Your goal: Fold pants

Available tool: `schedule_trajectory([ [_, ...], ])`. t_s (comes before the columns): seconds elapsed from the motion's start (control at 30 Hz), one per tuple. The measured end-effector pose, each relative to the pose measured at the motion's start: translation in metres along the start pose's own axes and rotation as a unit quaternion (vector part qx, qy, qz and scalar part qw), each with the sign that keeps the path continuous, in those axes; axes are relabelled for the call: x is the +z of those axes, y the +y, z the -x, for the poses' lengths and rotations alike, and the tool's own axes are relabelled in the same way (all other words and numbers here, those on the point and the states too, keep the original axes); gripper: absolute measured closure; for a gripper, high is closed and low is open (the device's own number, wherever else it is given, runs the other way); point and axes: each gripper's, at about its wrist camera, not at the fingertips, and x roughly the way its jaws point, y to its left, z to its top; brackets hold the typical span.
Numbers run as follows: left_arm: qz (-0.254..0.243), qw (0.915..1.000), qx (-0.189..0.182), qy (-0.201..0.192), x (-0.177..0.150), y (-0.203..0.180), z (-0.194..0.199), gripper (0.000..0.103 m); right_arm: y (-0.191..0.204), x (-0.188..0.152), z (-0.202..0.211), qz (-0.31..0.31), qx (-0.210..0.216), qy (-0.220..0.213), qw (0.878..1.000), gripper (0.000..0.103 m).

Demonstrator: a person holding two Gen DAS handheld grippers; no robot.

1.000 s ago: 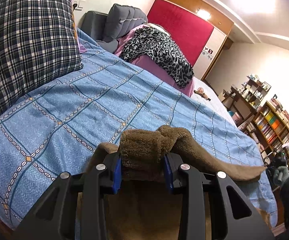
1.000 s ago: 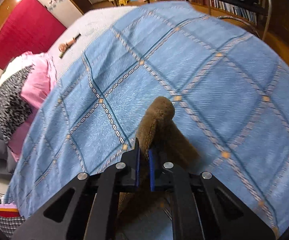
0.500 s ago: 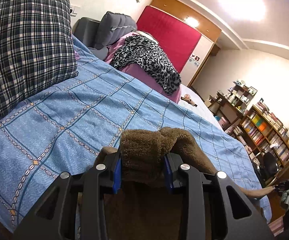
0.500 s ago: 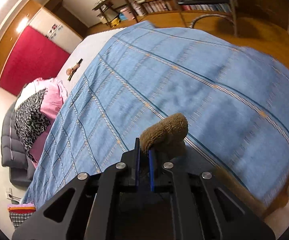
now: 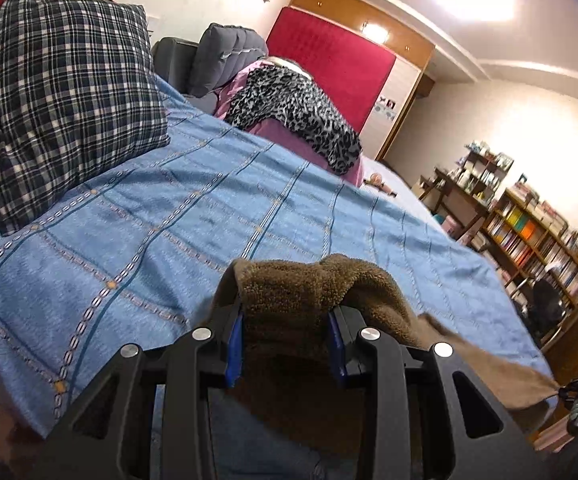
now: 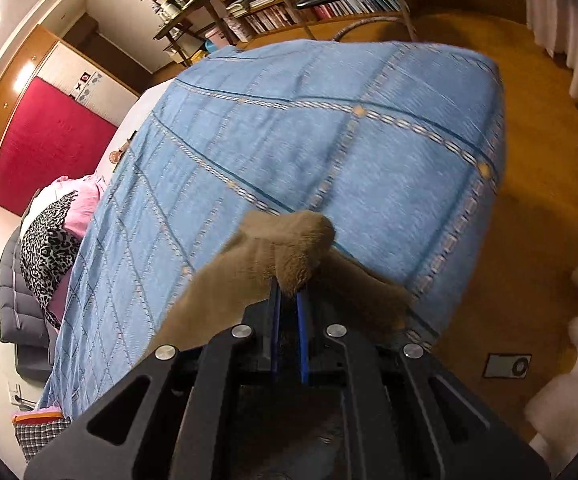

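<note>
**Brown fleece pants stretched between two clamped grippers over the bed**

The left gripper (image 5: 285, 340) was clamped on a thick bunch of the brown pants (image 5: 309, 292), its blue-padded jaws standing a moderate way apart with the fleece packed between them and bulging over the tips. From that bunch the fabric ran out toward four o'clock in the left wrist view as a taut band, ending at the right gripper (image 5: 577, 390), seen small and dark at the frame's edge.

In the right wrist view the right gripper (image 6: 289, 300) had its jaws almost together, pinching a thin fold of the pants (image 6: 289, 248); a fuzzy knob of fleece stood above the tips, and the cloth spread away toward eight o'clock and four o'clock.

The pants hung above the blue checked bedspread (image 5: 169, 220), near its edge. A navy plaid pillow (image 5: 65, 92) stood at ten o'clock in the left view, a leopard-print blanket (image 5: 293, 112) lay over pink bedding at twelve, with a red headboard panel (image 5: 329, 68) behind it. Bookshelves (image 5: 537, 236) filled the three o'clock side. In the right view, wooden floor (image 6: 529, 240) showed beyond the bed's corner at three o'clock.
</note>
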Motion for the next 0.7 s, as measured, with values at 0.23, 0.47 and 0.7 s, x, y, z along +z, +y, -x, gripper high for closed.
schedule_trajectory([
  [0.23, 0.0, 0.9984, 0.028, 0.049, -0.032, 0.01, -0.012, 0.064, -0.036, -0.014, -0.013, -0.021, -0.033, -0.001, 0.999, 0.103],
  [0.47, 0.011, 0.9955, 0.066, 0.067, -0.044, 0.032, -0.007, 0.038, -0.043, -0.015, -0.01, -0.002, -0.023, -0.012, 1.0, 0.102],
  [0.7, -0.006, 0.9884, 0.117, 0.097, -0.043, 0.044, -0.002, 0.025, -0.06, -0.008, -0.003, -0.065, 0.032, -0.022, 0.997, 0.07],
])
